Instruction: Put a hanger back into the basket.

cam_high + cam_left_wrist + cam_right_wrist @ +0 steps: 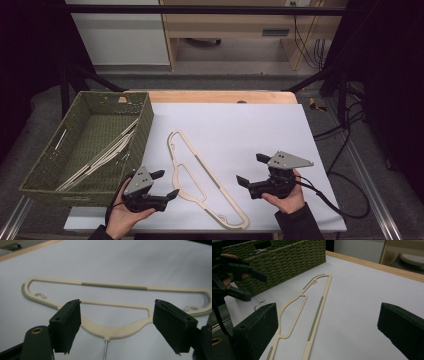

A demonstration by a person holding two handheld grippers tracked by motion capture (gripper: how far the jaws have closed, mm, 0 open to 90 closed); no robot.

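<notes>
1. Cream plastic, the hanger point(200, 175) lies flat on the white sheet point(250, 130), beside the basket point(142, 120) already holding other hangers.
2. Your left gripper point(162, 185) straddles its curved neck, jaws apart, nothing pinched.
3. Your right gripper point(250, 172) waits open, nearby.

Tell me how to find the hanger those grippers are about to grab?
Start at the white sheet covering the table, right of the green woven basket. The cream hanger lies flat between the two grippers; unlike the hangers in the basket, it lies alone on the sheet.
</notes>
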